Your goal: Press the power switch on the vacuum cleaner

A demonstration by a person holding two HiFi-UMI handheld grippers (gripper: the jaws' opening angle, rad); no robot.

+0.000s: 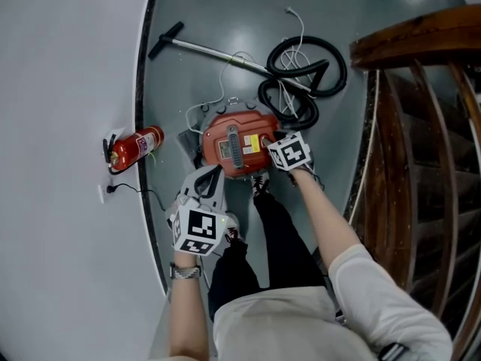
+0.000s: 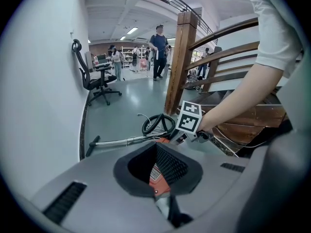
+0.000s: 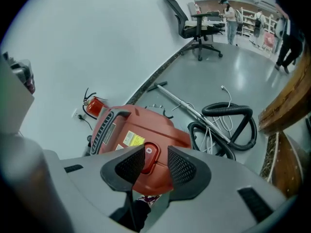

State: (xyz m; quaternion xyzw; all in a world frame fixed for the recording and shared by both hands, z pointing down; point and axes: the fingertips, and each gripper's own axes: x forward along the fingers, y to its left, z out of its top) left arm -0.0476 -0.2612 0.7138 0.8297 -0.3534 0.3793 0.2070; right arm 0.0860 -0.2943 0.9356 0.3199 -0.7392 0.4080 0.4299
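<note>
The red vacuum cleaner (image 1: 237,145) stands on the grey floor at the person's feet. Its oval red power switch (image 3: 149,154) sits on the near end of the lid. My right gripper (image 3: 156,152) points steeply down over that end with its jaws open. The switch lies in the gap between them, and neither pad presses on it. In the head view the right gripper (image 1: 264,143) is at the vacuum's right side. My left gripper (image 1: 214,173) hangs just short of the vacuum's near edge. Its fingertips meet and hold nothing. A strip of the vacuum (image 2: 158,176) shows behind them.
The black hose (image 1: 304,70) lies coiled behind the vacuum with the metal wand (image 1: 210,50) and a white cable (image 1: 297,32). A red fire extinguisher (image 1: 137,145) stands by the curved wall. A wooden stair railing (image 1: 421,43) is at right. An office chair (image 2: 95,79) and people (image 2: 159,47) stand far off.
</note>
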